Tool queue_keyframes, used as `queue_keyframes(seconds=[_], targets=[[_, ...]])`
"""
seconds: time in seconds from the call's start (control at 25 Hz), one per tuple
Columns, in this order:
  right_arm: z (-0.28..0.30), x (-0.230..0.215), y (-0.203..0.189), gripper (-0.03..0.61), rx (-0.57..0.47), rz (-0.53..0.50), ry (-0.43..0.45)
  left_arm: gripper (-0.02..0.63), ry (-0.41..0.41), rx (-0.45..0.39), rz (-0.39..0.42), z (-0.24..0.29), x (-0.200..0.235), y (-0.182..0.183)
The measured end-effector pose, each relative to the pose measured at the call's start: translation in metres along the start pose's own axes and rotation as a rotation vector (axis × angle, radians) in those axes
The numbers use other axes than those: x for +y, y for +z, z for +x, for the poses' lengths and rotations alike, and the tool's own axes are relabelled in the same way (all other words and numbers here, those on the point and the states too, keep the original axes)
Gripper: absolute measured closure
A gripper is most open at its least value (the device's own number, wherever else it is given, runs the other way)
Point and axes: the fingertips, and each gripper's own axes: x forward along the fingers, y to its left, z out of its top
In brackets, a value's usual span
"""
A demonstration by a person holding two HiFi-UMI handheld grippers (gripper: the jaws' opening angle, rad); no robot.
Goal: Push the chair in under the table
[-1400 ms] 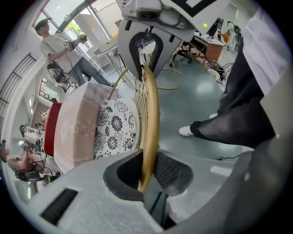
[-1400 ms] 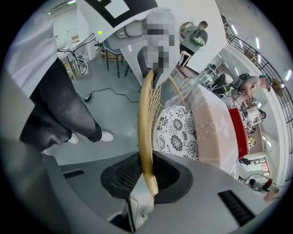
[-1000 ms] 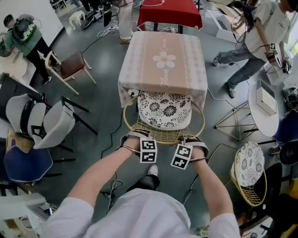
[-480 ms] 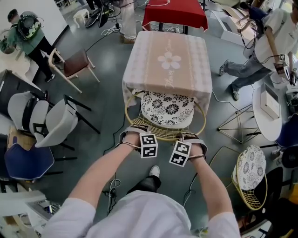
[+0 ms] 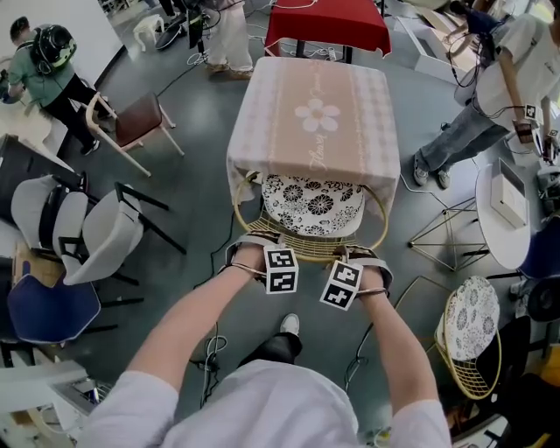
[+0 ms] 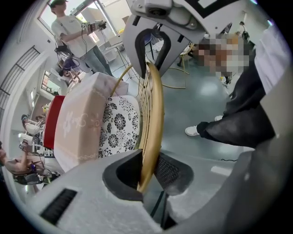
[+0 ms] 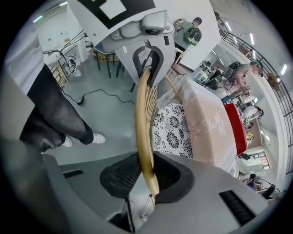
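two grips hold: left tongs (image 5: 252, 252) and right tongs (image 5: 363, 260) clamp the chair (image 5: 313, 206) back rim at 6 o'clock, seat partly under the surface (image 5: 311, 114). push both evenly toward 12 to avoid skewing.

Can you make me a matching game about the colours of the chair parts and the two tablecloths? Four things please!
Things:
1. chair cushion
2. chair rim
3. near tablecloth
4. far tablecloth

Colours:
A. red
B. pale pink with a flower in the middle
C. black and white flowers
D. golden yellow

Pairs: 1-C, 2-D, 3-B, 4-A
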Motion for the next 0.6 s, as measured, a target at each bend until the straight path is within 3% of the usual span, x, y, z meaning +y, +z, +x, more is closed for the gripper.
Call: queue_keyframes(seconds=[0.4, 0.6], targets=[[0.0002, -0.0015, 0.0005, 0.512, -0.005, 0.015, -0.013, 0.553, 0.001, 0.004, -0.004, 0.0017, 0.0002, -0.0005], [-0.0042, -0.0056, -0.0002, 0.462, 0.023, 0.076, -0.062, 0.533, 0.041, -0.001, -0.027, -0.0037, 0.002, -0.0019]])
